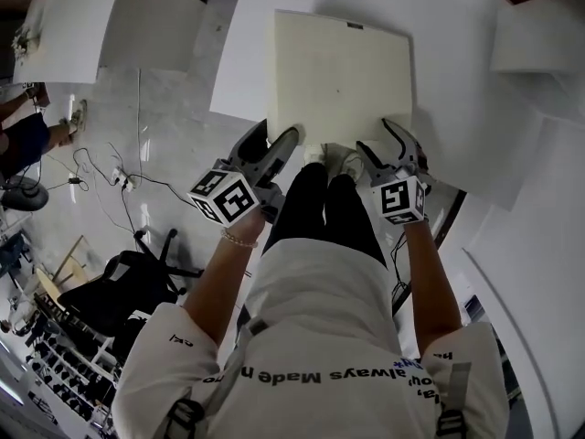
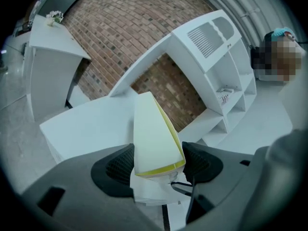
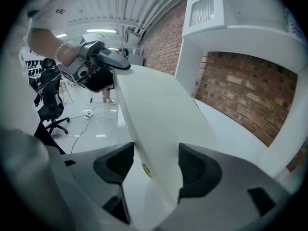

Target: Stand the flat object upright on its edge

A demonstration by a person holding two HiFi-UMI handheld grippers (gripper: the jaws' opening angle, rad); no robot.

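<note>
Bright, even light fills all three views. Strip lights [image 3: 98,31] on the ceiling show at the upper left of the right gripper view, and the floor [image 3: 98,129] below them gleams. In the head view the white table [image 1: 452,35] is nearly washed out, with only faint, soft-edged shadows. The panel [image 2: 151,129] is sharp, while the nearest foreground along the bottom is soft. Both gripper views bow straight lines strongly and darken to black at the corners.

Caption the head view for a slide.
Left gripper and right gripper clamp the near edge of a cream flat panel above the white table.
</note>
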